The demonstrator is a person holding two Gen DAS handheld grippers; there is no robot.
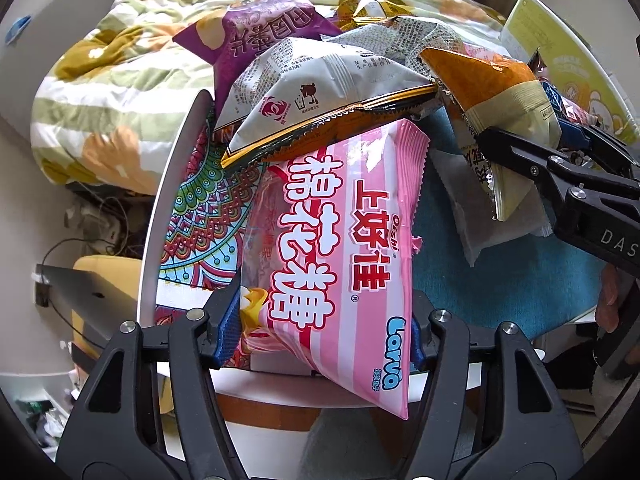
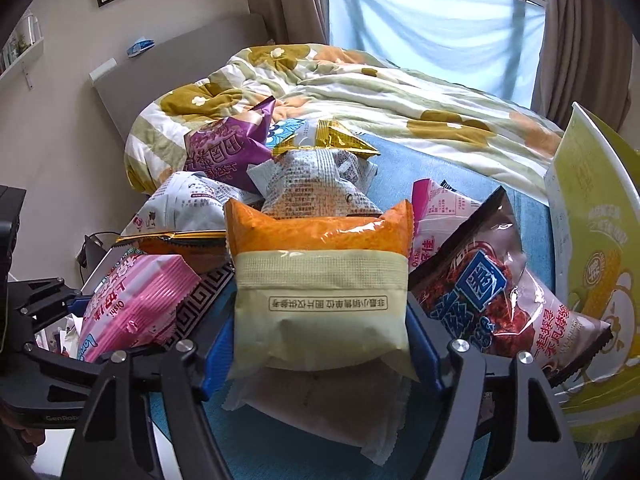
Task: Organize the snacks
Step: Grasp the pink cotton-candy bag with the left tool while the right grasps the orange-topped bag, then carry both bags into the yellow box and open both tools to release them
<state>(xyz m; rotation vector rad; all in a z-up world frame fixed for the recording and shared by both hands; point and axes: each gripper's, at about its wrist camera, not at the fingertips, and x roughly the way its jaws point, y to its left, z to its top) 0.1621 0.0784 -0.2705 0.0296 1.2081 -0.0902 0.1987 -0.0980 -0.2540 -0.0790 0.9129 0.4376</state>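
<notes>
A pink striped marshmallow bag (image 1: 340, 252) hangs between the blue pads of my left gripper (image 1: 320, 320), which is shut on its lower part; the same bag (image 2: 132, 300) shows at the left of the right wrist view. My right gripper (image 2: 320, 344) is shut on an orange and beige packet (image 2: 320, 280), with a pad touching each side edge. In the left wrist view that packet (image 1: 492, 92) stands tilted in the right gripper (image 1: 528, 132). A purple bag (image 2: 228, 152), grey printed bags (image 1: 320, 84) and a gold packet (image 2: 324, 140) are heaped behind.
A brown bag with a blue label (image 2: 492, 292) lies to the right, against an upright yellow-green carton (image 2: 592, 260). A pale wrapper (image 2: 320, 412) lies under the orange packet on the blue cloth (image 2: 440, 168). A mandala-patterned mat (image 1: 204, 208) is at the left; a flowered quilt (image 1: 120, 80) lies beyond.
</notes>
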